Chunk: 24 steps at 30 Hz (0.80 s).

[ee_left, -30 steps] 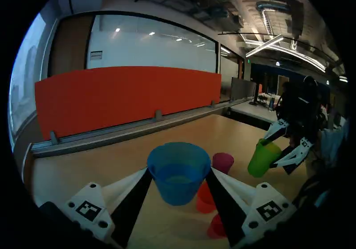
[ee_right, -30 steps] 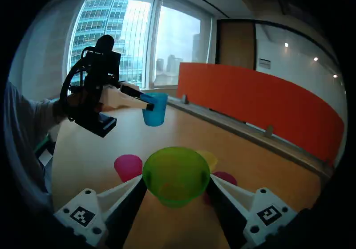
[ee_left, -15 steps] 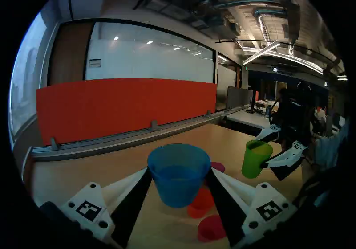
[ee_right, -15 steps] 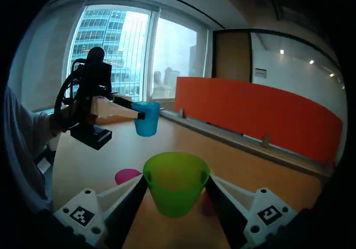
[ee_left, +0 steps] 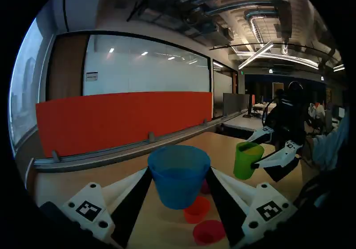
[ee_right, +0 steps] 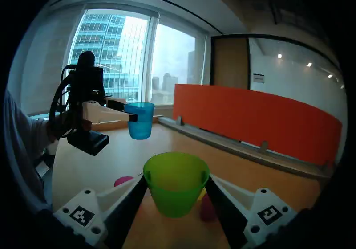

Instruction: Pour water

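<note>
Pinches upright blue cup in left tongs | pinches upright green cup in right tongs | holds both above tabletop, apart.

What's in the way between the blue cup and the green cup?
Nothing visible: the blue cup and green cup are held apart in open air; the red cups sit below on the table.
</note>
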### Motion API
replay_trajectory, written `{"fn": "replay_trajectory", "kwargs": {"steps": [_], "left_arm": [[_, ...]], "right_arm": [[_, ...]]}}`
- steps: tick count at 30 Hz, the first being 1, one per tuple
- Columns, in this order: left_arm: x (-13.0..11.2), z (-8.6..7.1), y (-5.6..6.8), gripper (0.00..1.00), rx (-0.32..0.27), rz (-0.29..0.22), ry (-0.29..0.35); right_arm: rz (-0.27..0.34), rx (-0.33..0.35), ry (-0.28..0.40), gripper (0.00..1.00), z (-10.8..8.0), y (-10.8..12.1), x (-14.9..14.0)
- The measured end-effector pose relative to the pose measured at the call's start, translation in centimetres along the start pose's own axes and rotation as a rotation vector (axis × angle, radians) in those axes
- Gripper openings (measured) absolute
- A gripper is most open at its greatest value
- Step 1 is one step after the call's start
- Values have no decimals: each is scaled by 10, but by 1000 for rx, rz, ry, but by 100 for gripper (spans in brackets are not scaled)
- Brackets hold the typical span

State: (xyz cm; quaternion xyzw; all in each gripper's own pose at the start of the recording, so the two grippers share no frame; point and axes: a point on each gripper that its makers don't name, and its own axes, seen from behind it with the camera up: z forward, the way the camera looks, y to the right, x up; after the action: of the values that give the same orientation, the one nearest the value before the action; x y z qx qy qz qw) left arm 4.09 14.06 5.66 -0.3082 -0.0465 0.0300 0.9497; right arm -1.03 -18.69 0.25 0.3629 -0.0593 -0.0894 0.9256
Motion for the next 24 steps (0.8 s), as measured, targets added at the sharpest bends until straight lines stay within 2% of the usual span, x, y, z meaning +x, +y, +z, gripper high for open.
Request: {"fn": "replay_trajectory", "kwargs": {"steps": [8, 15, 20, 24], "left_arm": [[11, -4, 5, 84, 0, 12, 19], [19, -6, 4, 84, 8, 38, 32], [26, -11, 7, 84, 10, 82, 45], [35, -15, 10, 84, 21, 143, 56]], "right_arm": [[-9, 4, 10, 92, 1, 0, 4], [-8, 23, 21, 91, 5, -4, 10], [-8, 46, 29, 91, 12, -9, 12], [-13, 63, 28, 91, 19, -14, 13]]}}
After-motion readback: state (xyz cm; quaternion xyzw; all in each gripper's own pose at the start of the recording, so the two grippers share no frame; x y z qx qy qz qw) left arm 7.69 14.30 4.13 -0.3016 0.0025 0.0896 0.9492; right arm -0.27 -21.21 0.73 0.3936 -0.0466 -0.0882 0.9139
